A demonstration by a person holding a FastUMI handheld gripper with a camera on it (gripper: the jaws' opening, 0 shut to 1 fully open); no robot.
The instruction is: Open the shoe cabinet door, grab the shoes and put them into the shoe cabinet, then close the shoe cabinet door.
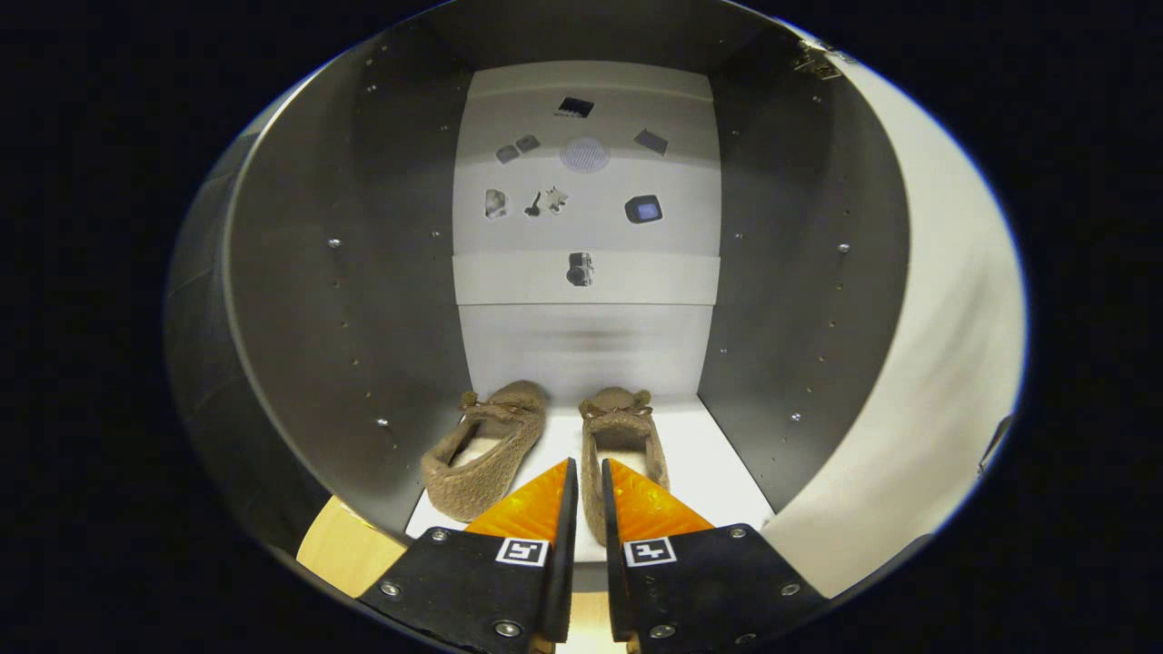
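From my remote seat I count two brown shoes, the left shoe (486, 450) and the right shoe (621, 443), side by side on the floor of one open shoe cabinet (363, 300), whose single door (945, 363) is swung wide to the right. On the cabinet's pale back panel (586, 336) I count eight small pictures (580, 269). I have one pair of tongs (584, 465), its two fingers nearly together with a narrow gap, pressing on nothing.
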